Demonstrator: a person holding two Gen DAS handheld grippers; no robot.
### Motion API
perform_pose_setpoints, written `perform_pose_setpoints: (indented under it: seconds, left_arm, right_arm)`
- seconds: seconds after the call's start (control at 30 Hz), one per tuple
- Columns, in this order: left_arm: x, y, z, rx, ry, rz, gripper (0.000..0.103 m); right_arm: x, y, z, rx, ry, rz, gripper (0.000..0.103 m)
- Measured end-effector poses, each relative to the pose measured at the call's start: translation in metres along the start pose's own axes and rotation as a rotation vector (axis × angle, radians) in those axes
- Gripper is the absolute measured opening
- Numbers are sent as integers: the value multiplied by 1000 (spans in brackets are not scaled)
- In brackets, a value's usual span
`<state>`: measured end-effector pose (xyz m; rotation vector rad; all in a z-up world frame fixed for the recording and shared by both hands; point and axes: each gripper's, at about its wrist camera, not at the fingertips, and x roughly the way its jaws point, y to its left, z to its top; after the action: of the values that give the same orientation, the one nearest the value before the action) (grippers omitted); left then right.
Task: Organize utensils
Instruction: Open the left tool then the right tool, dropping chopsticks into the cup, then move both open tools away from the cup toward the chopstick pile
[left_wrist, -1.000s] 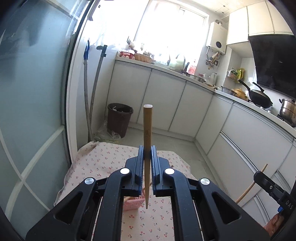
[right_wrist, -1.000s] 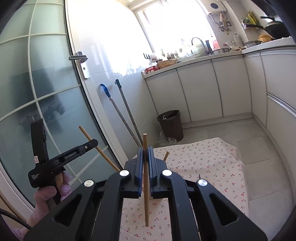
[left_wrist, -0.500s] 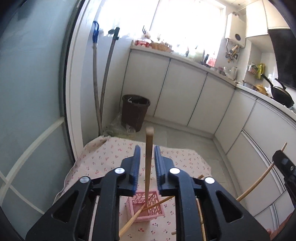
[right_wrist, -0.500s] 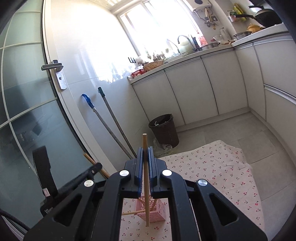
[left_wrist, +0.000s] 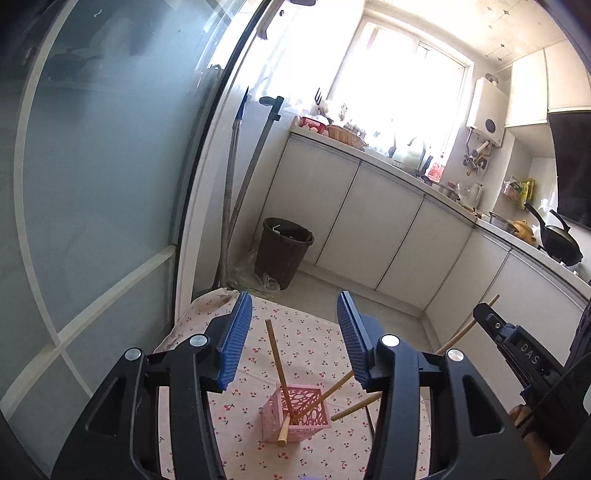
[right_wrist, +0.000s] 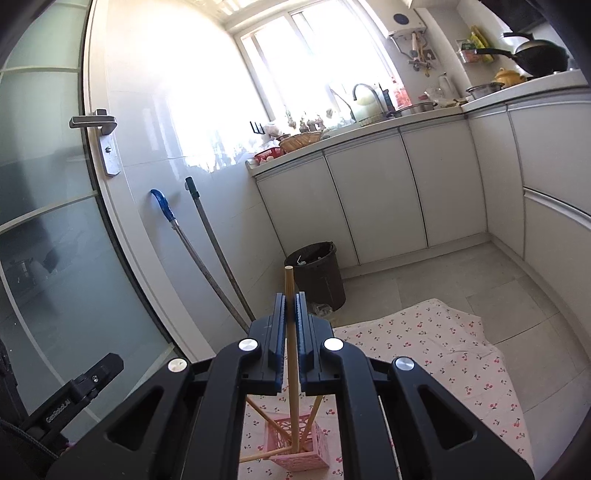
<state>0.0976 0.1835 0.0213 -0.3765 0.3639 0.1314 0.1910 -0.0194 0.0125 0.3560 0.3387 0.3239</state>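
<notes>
A pink lattice basket stands on the cherry-print cloth. Several wooden chopsticks lean in it. My left gripper hovers above and behind the basket, its jaws opening with nothing pressed between them. Free of the blue pads, one chopstick leans in the basket below them. My right gripper is shut on an upright chopstick. Its lower end hangs at the mouth of the basket. From the left wrist view, the right gripper shows at the right edge.
The cloth-covered table ends short of the tiled floor. A brown bin stands beyond it, with a mop and a broom handle leaning beside a glass door. White cabinets line the back and right.
My left gripper's jaws have spread and let go of their chopstick, which now leans in the pink basket. My right gripper has carried its chopstick over the basket.
</notes>
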Motion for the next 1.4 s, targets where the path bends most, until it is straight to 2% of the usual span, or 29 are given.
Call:
perform_pose_setpoints:
  seconds: [0.27,0.37,0.53,0.6,0.67,0.73,0.8,0.87,0.9,0.93,1.13,1.23,1.3,1.4]
  left_arm:
    - [8,3,0,-7,25,3,46]
    - [8,3,0,-9,28,-5,46]
    - [1,-5,0,18,17,-31,46]
    - [-1,-11,-4,40,20,-43,46]
    - [-3,-20,-9,75,23,-53,47]
    - [-5,-28,-14,100,27,-64,48]
    - [-5,-37,-20,128,40,-80,56]
    - [-2,-45,-29,157,60,-95,63]
    - [-1,-50,-34,174,72,-103,63]
    - [1,-55,-39,192,82,-109,63]
    - [19,-89,-74,289,177,-154,65]
    - [25,-106,-90,323,225,-177,65]
    - [26,-118,-98,352,233,-194,66]
    - [25,-134,-110,405,239,-214,68]
  right_arm:
    - [34,6,-23,-26,2,-27,6]
    - [44,0,-36,-4,40,-9,9]
    - [25,-6,-38,-12,70,1,12]
    - [9,-7,-35,-27,72,-6,13]
    - [-9,-11,-32,-26,75,1,20]
    - [-33,-18,-31,-6,82,18,45]
    - [-60,-25,-30,-3,94,55,53]
    - [-87,-31,-30,-16,102,58,66]
    - [-103,-35,-29,-18,106,67,77]
    - [-117,-38,-28,-15,112,82,82]
    - [-200,-41,-14,11,158,197,91]
    - [-235,-31,-12,5,209,267,93]
    - [-258,-22,-16,-24,224,270,94]
    - [-282,-7,-33,-107,253,217,96]
